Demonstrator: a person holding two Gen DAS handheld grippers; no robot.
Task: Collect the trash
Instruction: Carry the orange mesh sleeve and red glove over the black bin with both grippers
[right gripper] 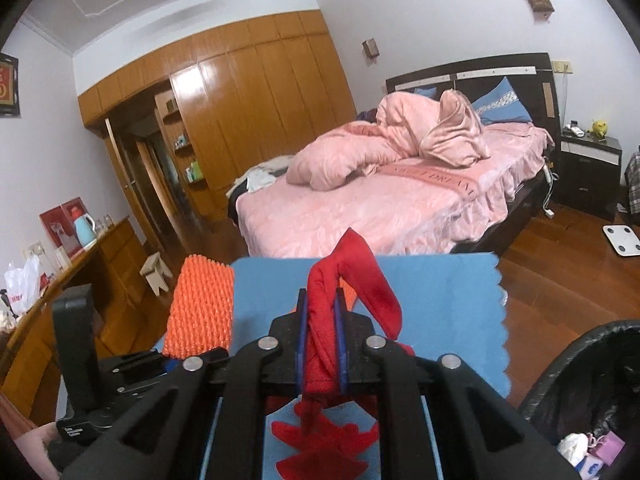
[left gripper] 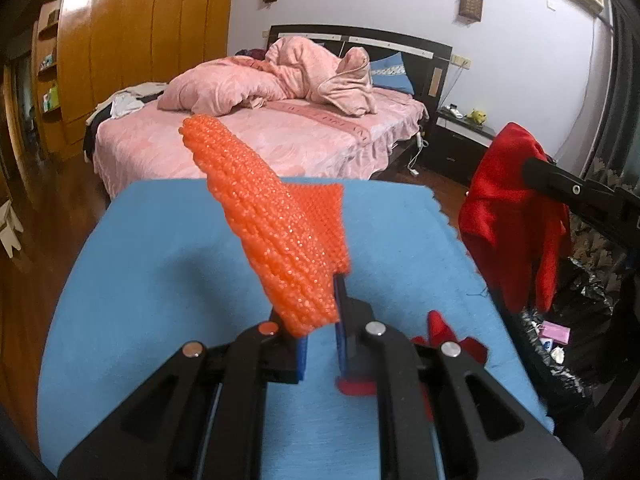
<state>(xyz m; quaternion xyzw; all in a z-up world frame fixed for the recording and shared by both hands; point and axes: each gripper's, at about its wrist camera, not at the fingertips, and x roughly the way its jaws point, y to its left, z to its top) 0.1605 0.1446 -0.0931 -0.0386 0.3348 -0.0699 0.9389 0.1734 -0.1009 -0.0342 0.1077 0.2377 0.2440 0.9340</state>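
Note:
My left gripper (left gripper: pixel 320 320) is shut on the lower end of an orange foam net sleeve (left gripper: pixel 276 232), which stands up tilted above the blue cloth (left gripper: pixel 160 280). In the right wrist view the same orange net (right gripper: pixel 202 304) shows at the left. My right gripper (right gripper: pixel 320 308) is shut on a red felt piece (right gripper: pixel 360 276) that loops above the pads and hangs below them. From the left wrist view, that red felt (left gripper: pixel 508 216) dangles from the right gripper (left gripper: pixel 532 168) at the right. More red felt scraps (right gripper: pixel 320 444) lie on the cloth beneath.
A bin lined with a black bag (right gripper: pixel 580 380) stands at the lower right and holds some small rubbish. Beyond the cloth's far edge is a bed with pink bedding (right gripper: pixel 380 208). Wooden floor (right gripper: pixel 560 272) lies to the right, and a wooden dresser (right gripper: pixel 112 256) to the left.

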